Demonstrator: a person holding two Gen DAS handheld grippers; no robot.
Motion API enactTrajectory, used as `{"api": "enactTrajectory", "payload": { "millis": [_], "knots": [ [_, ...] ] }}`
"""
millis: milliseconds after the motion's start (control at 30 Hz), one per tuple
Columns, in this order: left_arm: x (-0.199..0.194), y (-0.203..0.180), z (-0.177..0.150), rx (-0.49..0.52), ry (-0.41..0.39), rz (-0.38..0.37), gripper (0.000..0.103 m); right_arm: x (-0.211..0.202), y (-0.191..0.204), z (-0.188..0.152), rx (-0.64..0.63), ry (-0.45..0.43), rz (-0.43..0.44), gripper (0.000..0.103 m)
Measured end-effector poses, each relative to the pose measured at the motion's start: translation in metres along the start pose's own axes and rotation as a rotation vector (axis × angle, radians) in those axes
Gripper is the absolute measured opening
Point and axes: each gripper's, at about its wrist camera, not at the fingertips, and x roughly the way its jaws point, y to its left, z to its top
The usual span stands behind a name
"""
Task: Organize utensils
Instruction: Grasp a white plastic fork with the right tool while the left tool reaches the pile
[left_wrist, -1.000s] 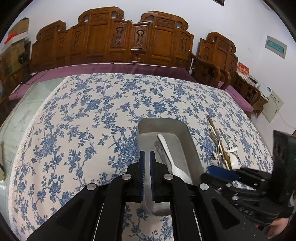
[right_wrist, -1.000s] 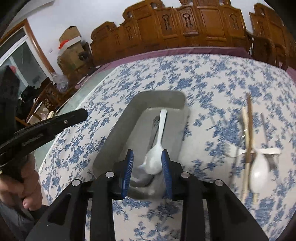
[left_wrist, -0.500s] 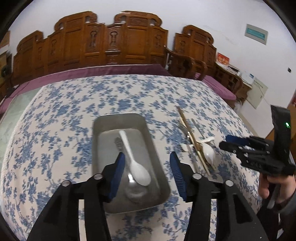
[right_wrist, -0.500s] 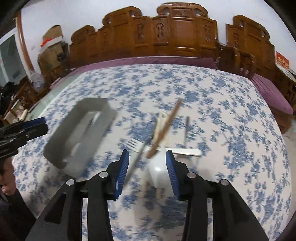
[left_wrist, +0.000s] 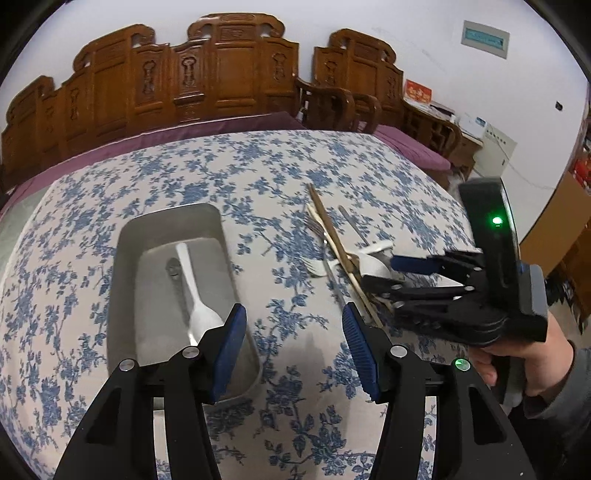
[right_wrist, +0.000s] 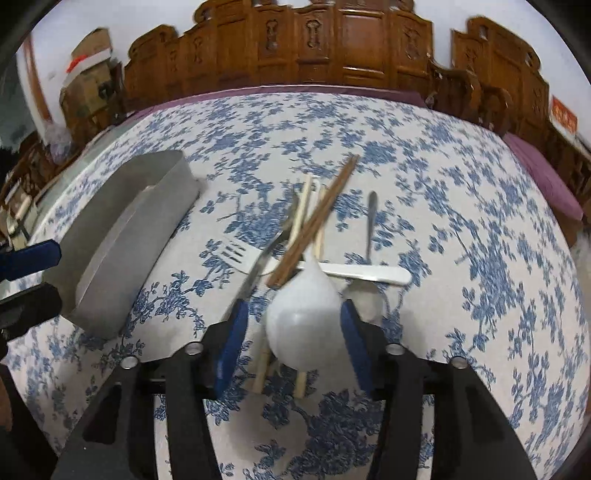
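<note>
A grey metal tray lies on the floral tablecloth and holds a white spoon and a dark metal utensil beside it. To its right lies a pile of utensils: brown chopsticks, pale chopsticks, a white plastic fork, a metal spoon and a white spoon. My right gripper is open with the white spoon's bowl between its fingers. My left gripper is open and empty over the cloth just right of the tray. The right gripper also shows in the left wrist view.
The table carries a blue floral cloth. Carved wooden chairs line its far edge. Cardboard boxes stand at the back left. The tray shows in the right wrist view, left of the pile.
My left gripper opened and shifted right off the tray. My right gripper swung from over the tray to the utensil pile and now straddles the white spoon.
</note>
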Motion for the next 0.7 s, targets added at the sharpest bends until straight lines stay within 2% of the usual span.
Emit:
{"api": "enactTrajectory", "payload": {
  "millis": [233, 267, 633, 700],
  "knots": [
    [0.004, -0.003, -0.002, -0.002, 0.012, -0.007, 0.052, 0.017, 0.009, 0.002, -0.097, 0.052, -0.118, 0.055],
    [0.004, -0.003, -0.003, -0.001, 0.013, -0.007, 0.052, 0.017, 0.007, 0.003, -0.095, 0.053, -0.125, 0.048],
    [0.016, -0.015, -0.005, 0.022, 0.029, -0.027, 0.052, -0.005, -0.031, 0.008, -0.016, 0.017, -0.179, 0.029],
    [0.018, -0.019, -0.006, 0.028, 0.033, -0.03, 0.052, -0.007, -0.036, 0.01, -0.014, 0.007, -0.193, 0.022]
  ]
}}
